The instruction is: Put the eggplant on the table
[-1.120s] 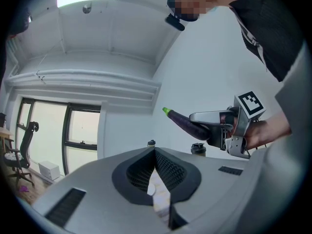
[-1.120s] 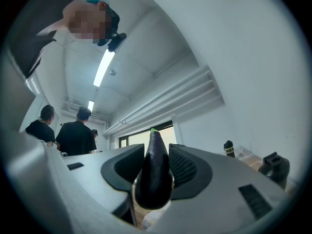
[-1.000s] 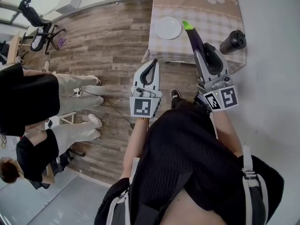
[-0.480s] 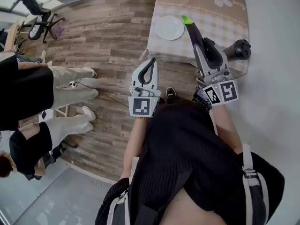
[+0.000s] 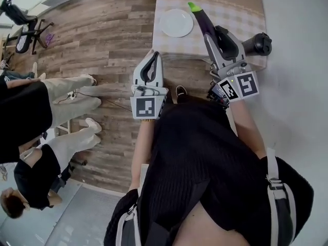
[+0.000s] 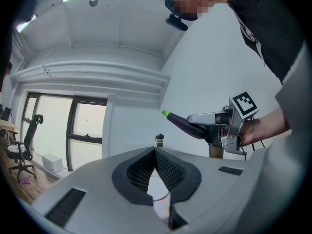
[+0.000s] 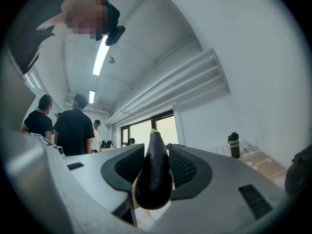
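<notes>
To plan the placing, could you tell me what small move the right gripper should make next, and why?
Probably ease it down onto the table: the right gripper grips the eggplant, apparently raised over the near edge, beside the white plate.

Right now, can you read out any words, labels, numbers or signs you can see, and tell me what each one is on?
Bottle label: pale print, too small and blurred to read.
Left marker cube and right marker cube: black-and-white square patterns, no letters.
Nothing else bears text.
</notes>
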`<state>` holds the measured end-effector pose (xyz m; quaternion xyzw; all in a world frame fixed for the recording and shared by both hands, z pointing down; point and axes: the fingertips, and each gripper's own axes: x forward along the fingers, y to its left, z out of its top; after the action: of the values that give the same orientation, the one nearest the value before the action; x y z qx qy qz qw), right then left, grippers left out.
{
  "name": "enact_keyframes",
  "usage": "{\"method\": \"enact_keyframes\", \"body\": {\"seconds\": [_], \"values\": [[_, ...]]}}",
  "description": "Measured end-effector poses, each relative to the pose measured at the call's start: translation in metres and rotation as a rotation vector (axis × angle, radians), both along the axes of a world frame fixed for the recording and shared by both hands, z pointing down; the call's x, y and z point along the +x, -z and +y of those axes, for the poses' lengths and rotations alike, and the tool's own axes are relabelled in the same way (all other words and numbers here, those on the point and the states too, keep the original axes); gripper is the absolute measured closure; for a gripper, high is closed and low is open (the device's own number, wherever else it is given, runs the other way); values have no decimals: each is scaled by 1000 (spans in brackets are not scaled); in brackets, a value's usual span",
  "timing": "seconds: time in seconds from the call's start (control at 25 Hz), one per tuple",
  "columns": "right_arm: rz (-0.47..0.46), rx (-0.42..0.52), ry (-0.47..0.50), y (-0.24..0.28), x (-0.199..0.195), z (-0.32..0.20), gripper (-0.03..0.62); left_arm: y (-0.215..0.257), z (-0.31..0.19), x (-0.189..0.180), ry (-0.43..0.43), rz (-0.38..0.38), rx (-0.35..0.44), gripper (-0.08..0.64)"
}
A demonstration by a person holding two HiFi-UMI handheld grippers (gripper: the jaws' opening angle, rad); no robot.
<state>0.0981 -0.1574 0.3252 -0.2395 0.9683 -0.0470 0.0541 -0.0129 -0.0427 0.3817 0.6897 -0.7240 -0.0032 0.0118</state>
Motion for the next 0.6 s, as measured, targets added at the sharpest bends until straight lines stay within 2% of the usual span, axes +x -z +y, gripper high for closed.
{"method": "enact_keyframes", "body": {"seconds": [0.28,0.6], "values": [[42,-9,-70,-5,-13,-16,430,-1,-33,-26,-106,-11,-10,558],[120,3,-106,-11,-30,-28,430,2,-68,-42,-242,-5,28,558]]}}
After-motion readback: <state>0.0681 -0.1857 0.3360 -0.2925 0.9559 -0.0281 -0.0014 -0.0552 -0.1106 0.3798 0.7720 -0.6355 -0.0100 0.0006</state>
